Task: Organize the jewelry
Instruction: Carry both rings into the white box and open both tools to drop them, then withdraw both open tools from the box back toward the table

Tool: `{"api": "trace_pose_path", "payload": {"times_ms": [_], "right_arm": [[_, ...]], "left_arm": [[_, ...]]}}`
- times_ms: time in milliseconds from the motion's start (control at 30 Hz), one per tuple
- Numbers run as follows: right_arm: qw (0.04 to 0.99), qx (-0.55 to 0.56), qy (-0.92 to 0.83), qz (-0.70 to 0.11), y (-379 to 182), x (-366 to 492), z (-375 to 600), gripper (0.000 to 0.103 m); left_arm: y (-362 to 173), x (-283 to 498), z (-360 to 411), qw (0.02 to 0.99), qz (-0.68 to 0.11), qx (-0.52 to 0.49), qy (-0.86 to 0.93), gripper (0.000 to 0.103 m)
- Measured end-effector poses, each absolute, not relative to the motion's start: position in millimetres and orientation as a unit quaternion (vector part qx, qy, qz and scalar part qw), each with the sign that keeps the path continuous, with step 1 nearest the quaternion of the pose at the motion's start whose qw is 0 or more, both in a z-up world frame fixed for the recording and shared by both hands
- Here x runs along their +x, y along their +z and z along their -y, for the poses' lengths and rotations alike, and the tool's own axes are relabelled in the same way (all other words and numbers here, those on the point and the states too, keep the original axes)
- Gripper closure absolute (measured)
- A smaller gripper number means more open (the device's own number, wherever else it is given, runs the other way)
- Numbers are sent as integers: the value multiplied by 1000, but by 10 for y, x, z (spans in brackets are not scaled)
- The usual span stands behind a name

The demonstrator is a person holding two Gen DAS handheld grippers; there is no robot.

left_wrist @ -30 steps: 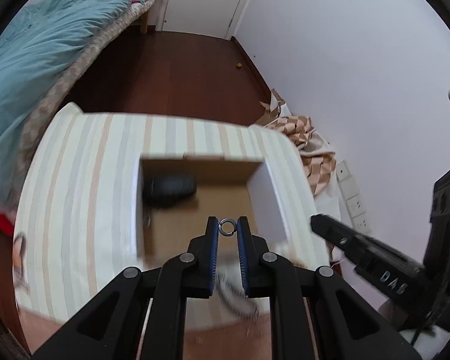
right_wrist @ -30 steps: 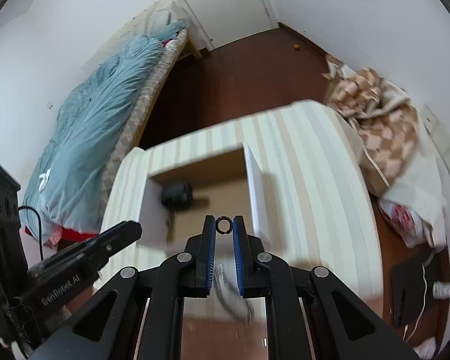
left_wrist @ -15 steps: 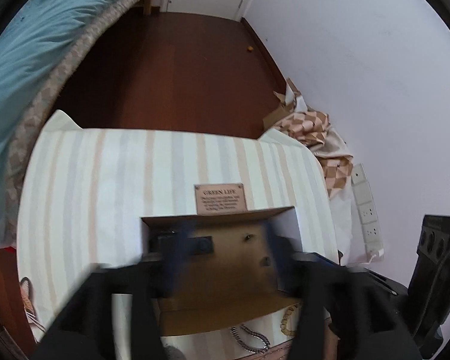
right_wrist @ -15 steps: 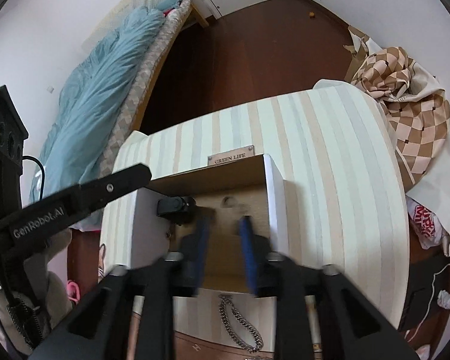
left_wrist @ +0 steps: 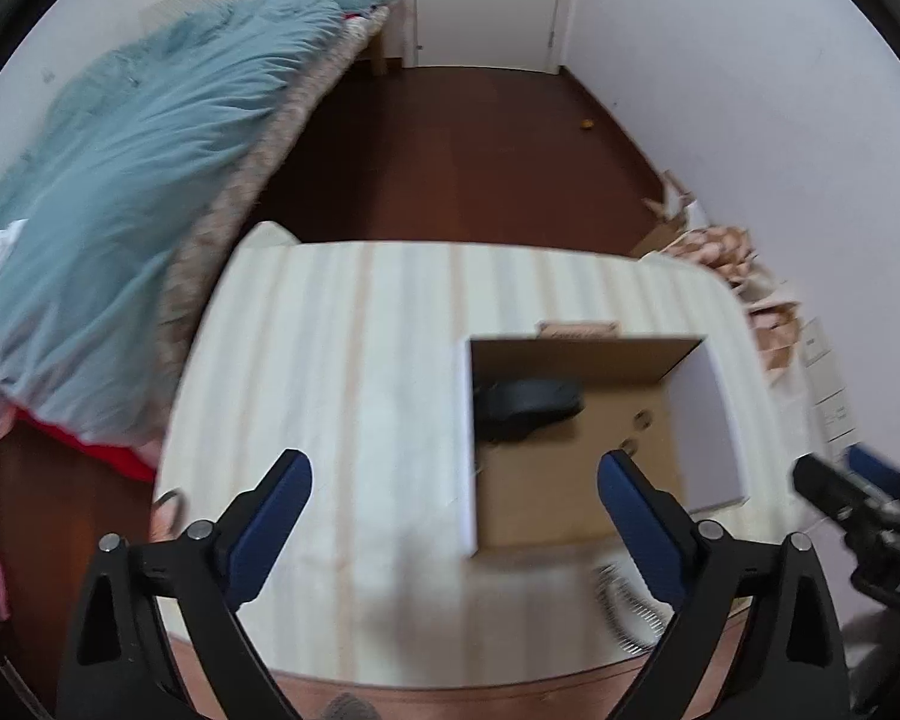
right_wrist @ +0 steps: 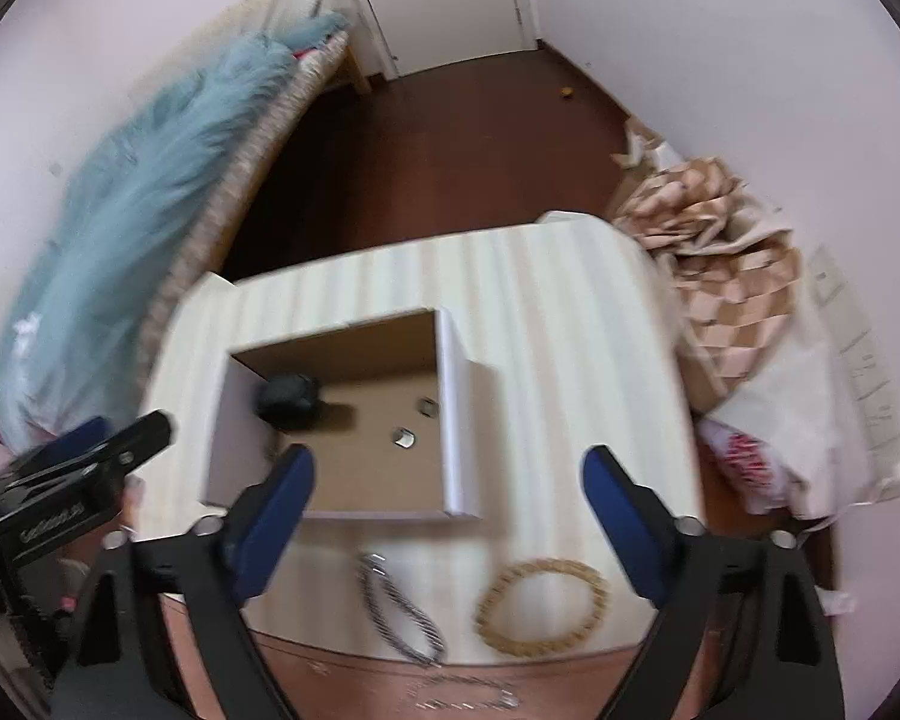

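Now both grippers — left gripper (left_wrist: pixel 453 480), right gripper (right_wrist: pixel 447 474) — gape wide, jaws empty.

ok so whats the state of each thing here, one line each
left gripper: open, empty
right gripper: open, empty
cardboard box: open, on striped cloth
two rings: inside box
silver chain: outside box, on cloth
gold bracelet: outside box, lying flat

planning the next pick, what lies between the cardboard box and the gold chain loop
Only bare striped tablecloth separates the cardboard box from the gold chain loop, seen in the right wrist view.
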State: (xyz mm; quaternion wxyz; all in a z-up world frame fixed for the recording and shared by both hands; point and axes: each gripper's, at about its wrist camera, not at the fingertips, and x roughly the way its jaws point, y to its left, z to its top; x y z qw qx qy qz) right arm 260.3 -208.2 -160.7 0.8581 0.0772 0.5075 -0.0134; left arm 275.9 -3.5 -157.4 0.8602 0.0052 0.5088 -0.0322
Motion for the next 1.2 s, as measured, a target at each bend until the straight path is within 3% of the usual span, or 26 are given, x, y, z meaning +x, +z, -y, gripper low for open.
{"api": "trace_pose_path", "payload": {"times_ms": [367,1200], "right_arm": [[862,40,-25,-504,-1437,2201,1932,3],[918,28,-32,-395,-287,1221,1870,3]], "left_arm": [[-1367,2191,65,875,-483,28,-8,4],[-425,1297,-7,914,-406,3,11,4]]}}
